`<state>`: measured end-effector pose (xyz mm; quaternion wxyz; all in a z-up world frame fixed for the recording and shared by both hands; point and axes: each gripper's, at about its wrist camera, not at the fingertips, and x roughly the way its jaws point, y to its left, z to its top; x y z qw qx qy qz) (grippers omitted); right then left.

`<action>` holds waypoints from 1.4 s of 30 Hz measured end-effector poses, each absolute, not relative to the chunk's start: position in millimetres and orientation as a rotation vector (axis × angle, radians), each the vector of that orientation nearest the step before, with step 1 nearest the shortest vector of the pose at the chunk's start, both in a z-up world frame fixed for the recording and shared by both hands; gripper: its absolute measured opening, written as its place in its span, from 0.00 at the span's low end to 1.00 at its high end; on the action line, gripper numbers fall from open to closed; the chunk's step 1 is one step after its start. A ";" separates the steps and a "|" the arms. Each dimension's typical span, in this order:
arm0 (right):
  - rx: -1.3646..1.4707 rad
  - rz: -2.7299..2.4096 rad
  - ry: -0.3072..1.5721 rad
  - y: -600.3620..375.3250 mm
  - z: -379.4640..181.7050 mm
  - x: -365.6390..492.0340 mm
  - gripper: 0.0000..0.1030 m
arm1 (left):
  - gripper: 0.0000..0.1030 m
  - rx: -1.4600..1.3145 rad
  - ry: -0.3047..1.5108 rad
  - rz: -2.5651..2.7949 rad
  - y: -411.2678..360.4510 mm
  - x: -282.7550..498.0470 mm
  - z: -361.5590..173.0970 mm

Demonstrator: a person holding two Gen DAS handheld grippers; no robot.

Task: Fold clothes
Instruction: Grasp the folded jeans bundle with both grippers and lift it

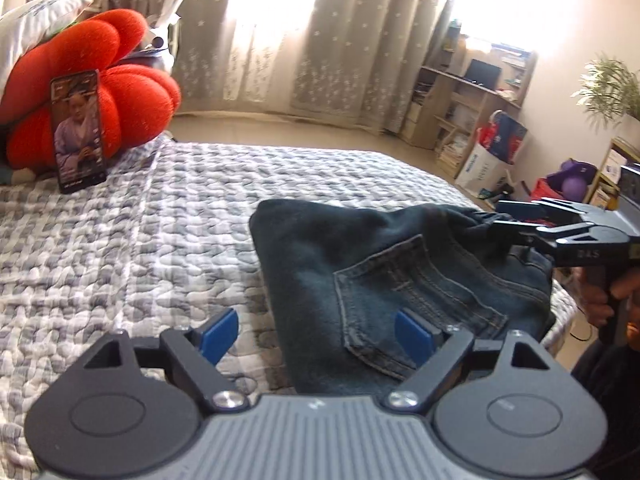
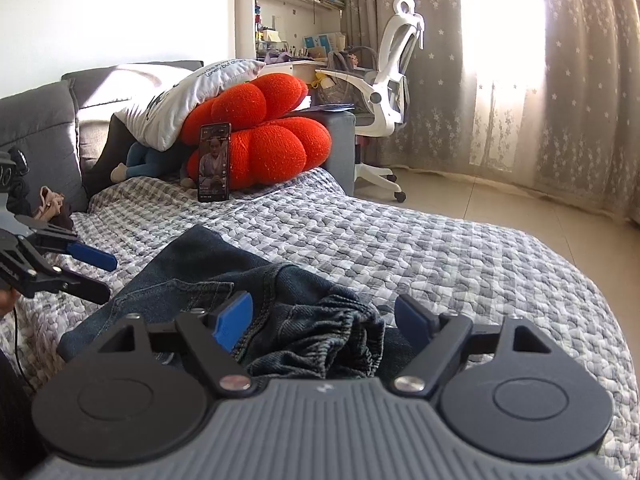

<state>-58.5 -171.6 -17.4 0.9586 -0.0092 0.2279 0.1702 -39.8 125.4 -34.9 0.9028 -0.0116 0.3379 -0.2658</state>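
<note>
the left gripper (image 1: 316,334) sat nearest the lens in its own view, its blue pads spread wide with nothing pinched between them; the near edge of the folded jeans (image 1: 400,280) lay under the right pad, loose rather than clamped, which read as a hold let go once the fold was laid. the right gripper (image 2: 324,326) stood just as wide, its pads either side of the bunched waistband without pressing it, so the denim rested under its own weight. the jeans lay as a compact dark bundle on the near right part of the quilted bedspread (image 1: 140,240), back pocket facing up, the gathered waistband at the right end where the right gripper had approached. that layout suggested each tool had carried one end and set it down where it met the other. the bundle looked roughly folded, though the waistband stayed rumpled and might want smoothing. farther off to the left, a phone (image 1: 78,132) leaned upright against an orange cushion (image 1: 132,92), propped there seemingly so its screen could be watched. a white office chair (image 2: 392,80) stood beyond the bed's far edge, near the curtains (image 1: 320,40).
</note>
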 end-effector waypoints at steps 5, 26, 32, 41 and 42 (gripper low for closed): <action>0.024 0.309 0.483 -178.3 -16.7 -57.5 0.89 | 0.91 -0.043 0.765 -0.424 125.8 -26.0 -44.6; 0.381 0.301 0.725 -219.3 -30.5 -40.0 1.00 | 0.95 -0.184 0.846 -0.446 138.1 -20.3 -54.2; 0.467 0.316 0.788 -231.7 -33.4 -40.7 1.00 | 0.95 -0.318 0.920 -0.481 140.2 -12.8 -63.1; 0.497 0.324 0.827 -236.4 -34.7 -39.8 1.00 | 0.95 -0.391 0.944 -0.480 138.0 -10.5 -68.5; 0.499 0.327 0.834 -236.5 -35.4 -39.6 1.00 | 0.95 -0.395 0.945 -0.481 138.0 -10.4 -68.8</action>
